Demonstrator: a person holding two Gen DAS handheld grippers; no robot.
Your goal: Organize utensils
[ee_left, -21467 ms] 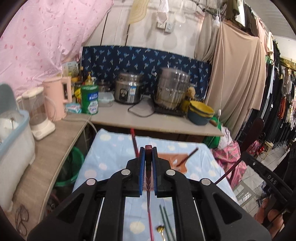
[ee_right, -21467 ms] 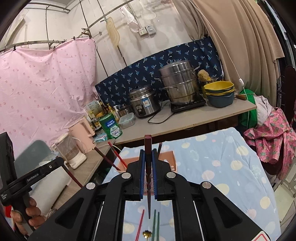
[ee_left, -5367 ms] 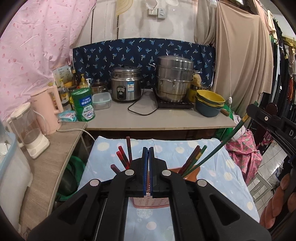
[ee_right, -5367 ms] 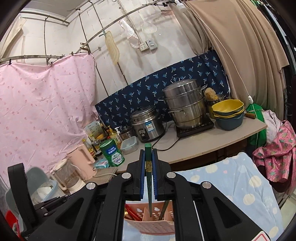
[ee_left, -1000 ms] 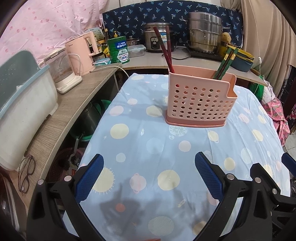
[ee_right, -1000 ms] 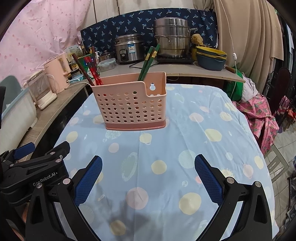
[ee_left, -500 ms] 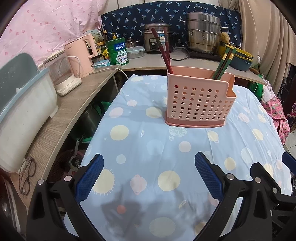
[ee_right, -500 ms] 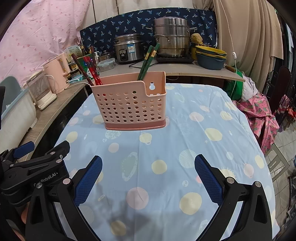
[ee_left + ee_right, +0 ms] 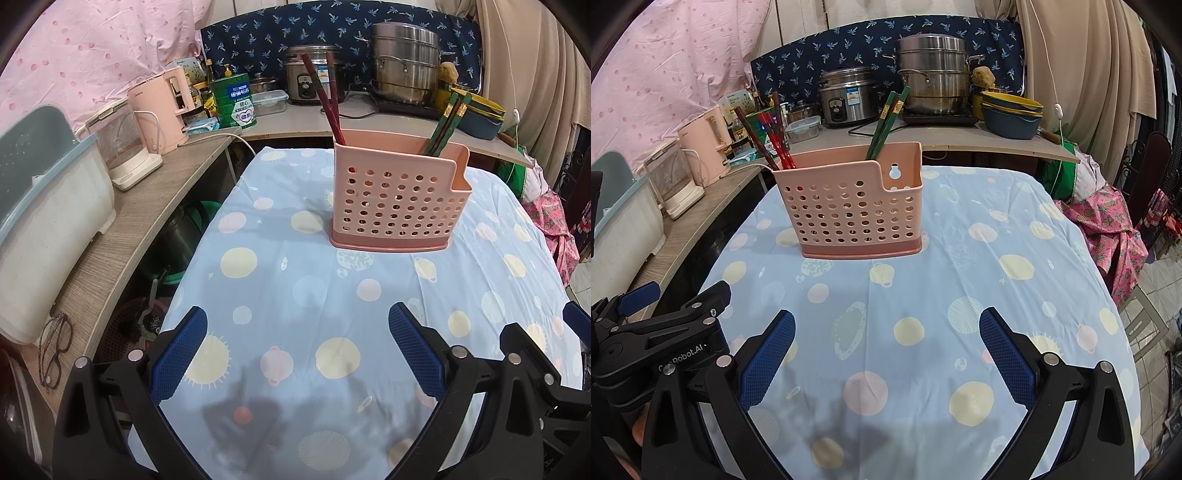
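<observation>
Now, fingers: left gripper (image 9: 295,354) spread wide and holding nothing; right gripper (image 9: 886,354) likewise wide apart and empty
Grippers' place: both hover low over the tablecloth (image 9: 314,295), on the near side of the pink basket (image 9: 397,199), well apart from it; the left gripper sits just left of the right one
Pink basket: upright on the tablecloth, perforated wall facing the cameras
Red chopsticks (image 9: 774,142): standing tilted at the basket's left end
Green chopsticks (image 9: 886,122): leaning at the basket's right end
Behind the basket: rice cooker (image 9: 846,96); steel steamer pot (image 9: 932,75)
Left of the basket: pink kettle (image 9: 162,110) on the wooden counter (image 9: 122,236)
</observation>
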